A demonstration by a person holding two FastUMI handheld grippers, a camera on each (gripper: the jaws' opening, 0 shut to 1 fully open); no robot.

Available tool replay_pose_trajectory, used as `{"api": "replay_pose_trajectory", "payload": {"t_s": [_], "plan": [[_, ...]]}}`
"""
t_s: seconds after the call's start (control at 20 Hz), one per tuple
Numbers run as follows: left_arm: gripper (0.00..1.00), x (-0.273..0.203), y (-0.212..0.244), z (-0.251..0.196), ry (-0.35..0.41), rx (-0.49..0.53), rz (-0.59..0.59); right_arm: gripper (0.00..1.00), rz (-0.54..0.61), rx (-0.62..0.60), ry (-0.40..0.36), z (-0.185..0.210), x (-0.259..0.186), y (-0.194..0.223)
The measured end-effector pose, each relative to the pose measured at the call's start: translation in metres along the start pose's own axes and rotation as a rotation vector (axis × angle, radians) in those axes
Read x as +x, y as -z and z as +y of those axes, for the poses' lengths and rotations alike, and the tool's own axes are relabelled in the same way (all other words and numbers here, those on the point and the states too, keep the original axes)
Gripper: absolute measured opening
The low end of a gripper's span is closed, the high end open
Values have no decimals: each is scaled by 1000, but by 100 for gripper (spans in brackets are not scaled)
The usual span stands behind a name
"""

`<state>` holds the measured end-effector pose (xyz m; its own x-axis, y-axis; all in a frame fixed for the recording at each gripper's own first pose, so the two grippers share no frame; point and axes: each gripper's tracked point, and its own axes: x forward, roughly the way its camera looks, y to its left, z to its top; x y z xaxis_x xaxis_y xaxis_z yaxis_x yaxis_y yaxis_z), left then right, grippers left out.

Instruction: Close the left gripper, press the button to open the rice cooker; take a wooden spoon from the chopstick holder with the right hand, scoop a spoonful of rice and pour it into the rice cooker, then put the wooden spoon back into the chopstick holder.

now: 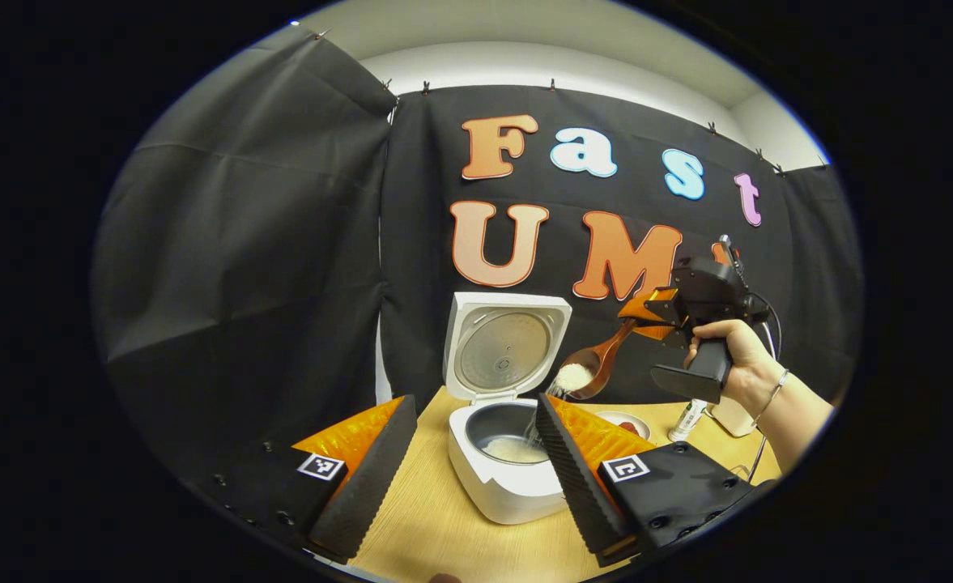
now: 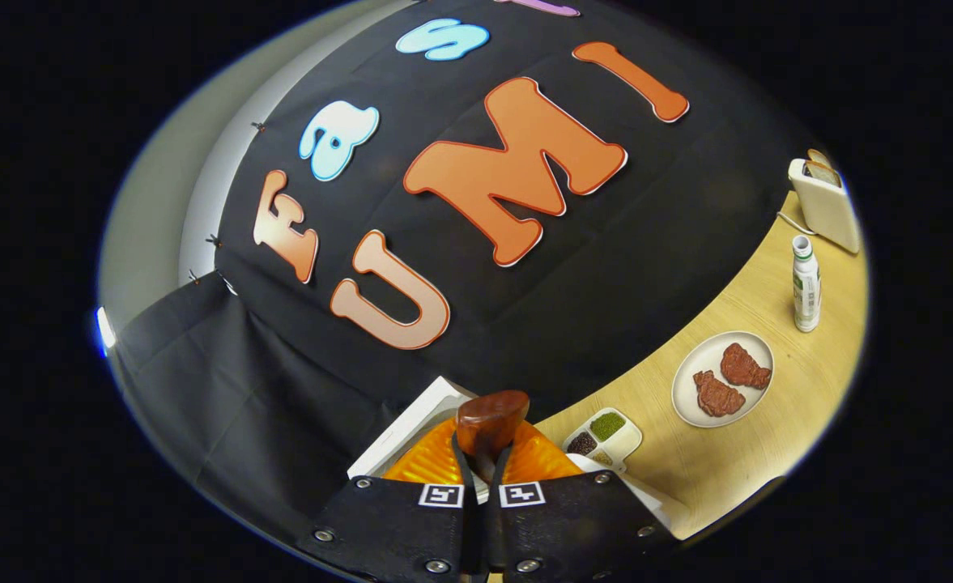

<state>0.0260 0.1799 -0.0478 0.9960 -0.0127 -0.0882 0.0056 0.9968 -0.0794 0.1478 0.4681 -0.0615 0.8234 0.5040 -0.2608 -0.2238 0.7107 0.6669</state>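
Right tool (image 2: 480, 470) pinches the wooden spoon (image 1: 597, 360), tipping rice (image 1: 573, 376) into the rice cooker (image 1: 508, 478); left tool (image 1: 468, 470) spread

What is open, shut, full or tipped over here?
Rice cooker: lid up, some rice in the pot.
Wooden spoon: tilted, rice spilling off it.
Right hand-held gripper: shut on the wooden spoon.
Left hand-held gripper: open.
Bottle: upright, capped.
Plate: holds two brown pieces.

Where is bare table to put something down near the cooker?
Bare wood lies in front of the cooker, between the left tool's fingers. Another free patch lies beside the plate and bottle. It is crowded between the small tray and the cooker.
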Motion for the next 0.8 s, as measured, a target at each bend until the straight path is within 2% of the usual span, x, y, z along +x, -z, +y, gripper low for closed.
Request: {"api": "replay_pose_trajectory", "payload": {"t_s": [0.8], "plan": [[100, -5, 2, 5, -6, -1, -2, 2, -33, -205, -38, 21, 3, 12]]}}
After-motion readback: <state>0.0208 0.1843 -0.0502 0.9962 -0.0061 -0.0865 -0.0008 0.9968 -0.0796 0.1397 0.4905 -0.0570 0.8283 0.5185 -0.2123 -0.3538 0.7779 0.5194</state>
